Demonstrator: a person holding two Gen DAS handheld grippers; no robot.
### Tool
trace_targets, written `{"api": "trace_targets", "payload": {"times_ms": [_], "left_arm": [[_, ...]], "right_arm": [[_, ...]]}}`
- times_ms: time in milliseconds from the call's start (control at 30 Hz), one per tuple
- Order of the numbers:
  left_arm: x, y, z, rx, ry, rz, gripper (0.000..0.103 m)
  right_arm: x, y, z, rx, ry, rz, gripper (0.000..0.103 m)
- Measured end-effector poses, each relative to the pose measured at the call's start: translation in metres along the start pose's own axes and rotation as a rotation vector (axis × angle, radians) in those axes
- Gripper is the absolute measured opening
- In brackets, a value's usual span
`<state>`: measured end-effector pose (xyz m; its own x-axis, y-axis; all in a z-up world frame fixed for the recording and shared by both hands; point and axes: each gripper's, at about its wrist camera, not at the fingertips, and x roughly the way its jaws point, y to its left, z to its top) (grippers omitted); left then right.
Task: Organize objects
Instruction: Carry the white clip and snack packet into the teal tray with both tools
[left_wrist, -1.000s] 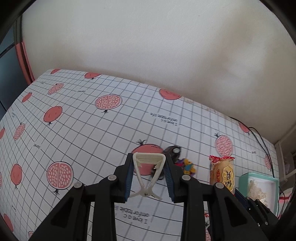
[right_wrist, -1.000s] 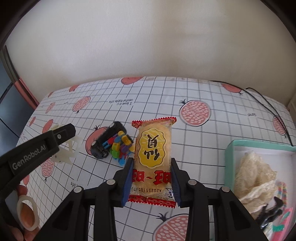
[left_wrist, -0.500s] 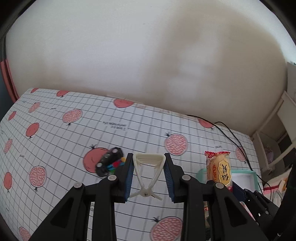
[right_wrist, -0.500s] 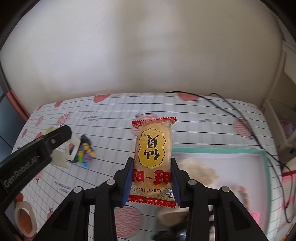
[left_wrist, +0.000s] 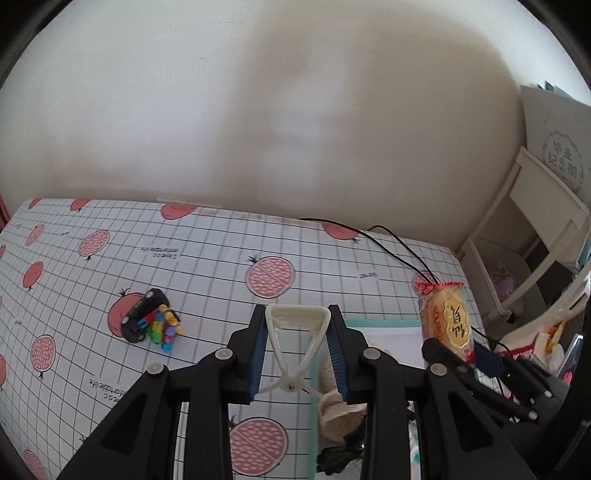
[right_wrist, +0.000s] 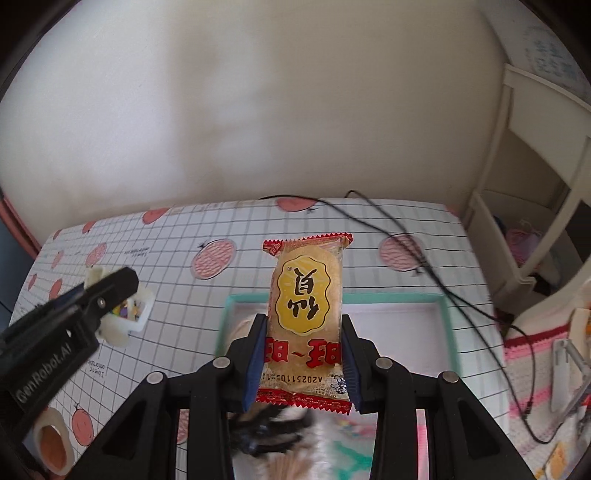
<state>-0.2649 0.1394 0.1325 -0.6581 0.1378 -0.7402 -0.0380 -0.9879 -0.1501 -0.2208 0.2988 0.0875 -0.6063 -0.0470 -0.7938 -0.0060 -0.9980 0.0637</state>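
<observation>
2 grippers clamped: clip (left_wrist: 297, 334), snack packet (right_wrist: 307, 317).

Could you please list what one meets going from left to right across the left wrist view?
Black toy car → heap of small colourful toy blocks → cream triangular plastic clip held in the left gripper → yellow and red snack packet held in the right gripper → white shelf unit.

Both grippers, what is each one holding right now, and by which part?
The right gripper clamps the snack packet across its lower half, by its side edges. The left gripper pinches the white clip across its wide end.
</observation>
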Motion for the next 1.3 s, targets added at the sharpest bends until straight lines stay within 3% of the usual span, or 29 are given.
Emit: {"api": "trace_targets", "payload": {"times_ms": [433, 700, 867, 1067, 1300], "left_arm": [[0.011, -0.063, -0.019, 0.088, 0.054, -0.084, 0.033], [0.024, -0.094, -0.037, 0.133, 0.147, -0.159, 0.033], [0.032, -0.107, -0.051, 0.179, 0.163, -0.106, 0.033], [0.044, -0.103, -0.058, 0.127, 0.205, -0.139, 0.033], [0.049, -0.097, -0.056, 0.069, 0.235, -0.155, 0.033]], "right_arm": [[-0.018, -0.066, -0.001, 0.079, 0.005, -0.055, 0.039], [-0.005, -0.082, -0.008, 0.093, 0.061, -0.051, 0.039], [0.014, -0.090, -0.018, 0.119, 0.113, -0.043, 0.040], [0.034, -0.097, -0.029, 0.134, 0.173, -0.031, 0.040], [0.039, -0.095, -0.031, 0.127, 0.182, -0.028, 0.042]]}}
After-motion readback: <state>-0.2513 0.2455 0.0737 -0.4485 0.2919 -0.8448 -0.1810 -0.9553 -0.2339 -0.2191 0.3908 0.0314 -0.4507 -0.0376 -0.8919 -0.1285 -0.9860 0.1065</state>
